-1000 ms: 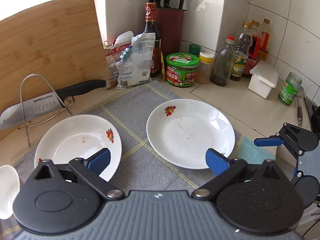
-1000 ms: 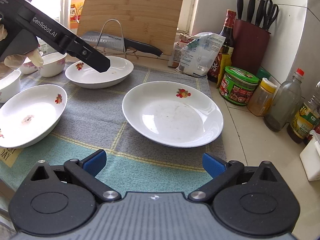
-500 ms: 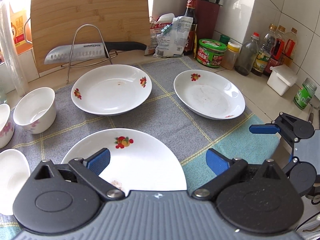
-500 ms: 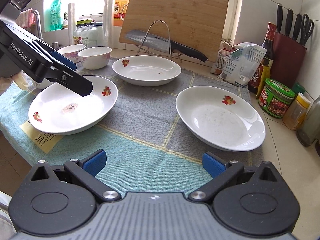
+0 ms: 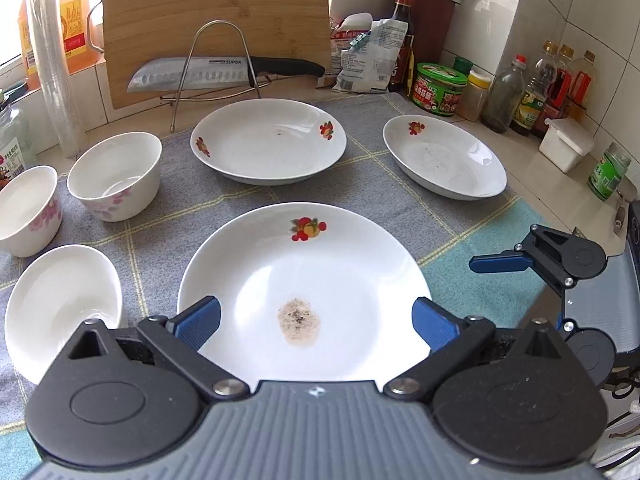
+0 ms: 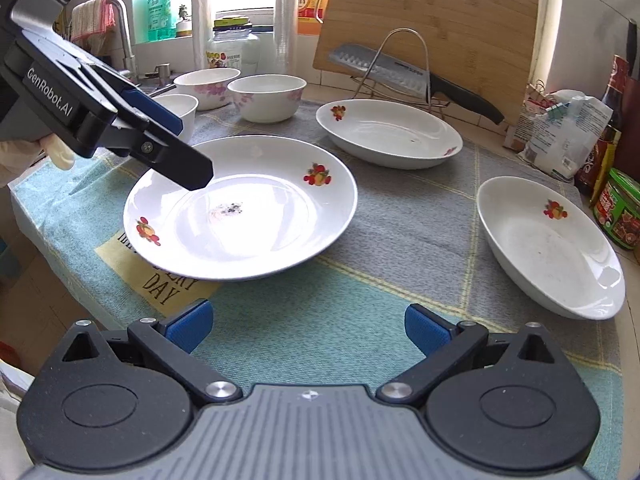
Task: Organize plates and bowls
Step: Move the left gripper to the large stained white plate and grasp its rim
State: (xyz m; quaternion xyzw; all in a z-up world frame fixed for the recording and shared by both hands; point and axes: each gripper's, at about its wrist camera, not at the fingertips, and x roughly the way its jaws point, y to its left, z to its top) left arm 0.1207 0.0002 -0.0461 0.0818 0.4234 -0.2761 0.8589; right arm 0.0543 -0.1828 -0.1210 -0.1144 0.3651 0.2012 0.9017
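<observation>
Three plates and three bowls are spread over a checked cloth (image 5: 248, 204), with both grippers held wide and empty.

The left gripper (image 5: 316, 322) is poised above the near rim of the nearest plate (image 5: 304, 280), which carries a fruit motif and a speckled stain at its centre; its blue pads (image 5: 198, 320) are set far apart and nothing is gripped between them. The right gripper (image 6: 306, 328) is held over the teal edge of the cloth, its jaws likewise spread and empty. A second plate (image 5: 268, 140) is placed behind the first, in front of a knife (image 5: 224, 72) on a wire rack, and a third plate (image 5: 444, 160) lies to the right, near the jars. Three bowls (image 5: 116, 176) are grouped at the left edge, apart from the plates.
</observation>
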